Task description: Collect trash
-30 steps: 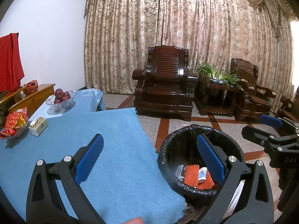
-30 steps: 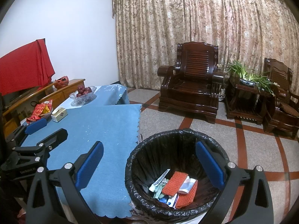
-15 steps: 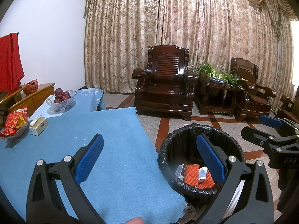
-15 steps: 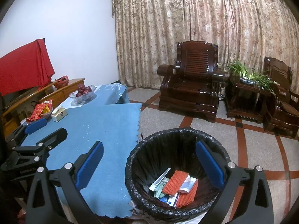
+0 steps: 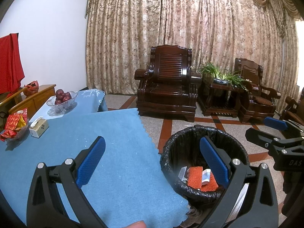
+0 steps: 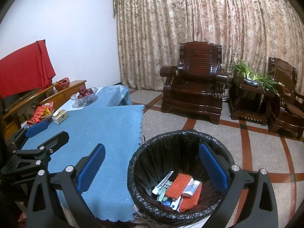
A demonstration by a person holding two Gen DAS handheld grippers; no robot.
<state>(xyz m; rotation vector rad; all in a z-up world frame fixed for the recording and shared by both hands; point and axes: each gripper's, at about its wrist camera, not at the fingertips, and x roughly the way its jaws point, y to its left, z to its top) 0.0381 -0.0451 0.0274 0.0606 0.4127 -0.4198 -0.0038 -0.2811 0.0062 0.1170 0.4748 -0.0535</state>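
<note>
A bin lined with a black bag point(image 6: 144, 163) stands on the floor beside the blue-clothed table point(image 6: 106, 125). It holds trash: orange mesh pieces point(image 6: 177, 185), wrappers and paper. The bin also shows in the left wrist view point(image 5: 171, 152). My right gripper point(image 6: 152, 168) is open and empty above the bin's near rim. My left gripper point(image 5: 153, 158) is open and empty over the table's near corner, left of the bin. The right gripper appears at the right edge of the left wrist view point(image 5: 273, 131).
On the table's far left are a tissue box point(image 5: 39, 127), a bowl of red packets point(image 5: 15, 125) and a glass bowl of apples point(image 5: 62, 99). Dark wooden armchairs point(image 5: 169, 87) and a plant stand point(image 5: 222, 95) line the curtain wall across the tiled floor.
</note>
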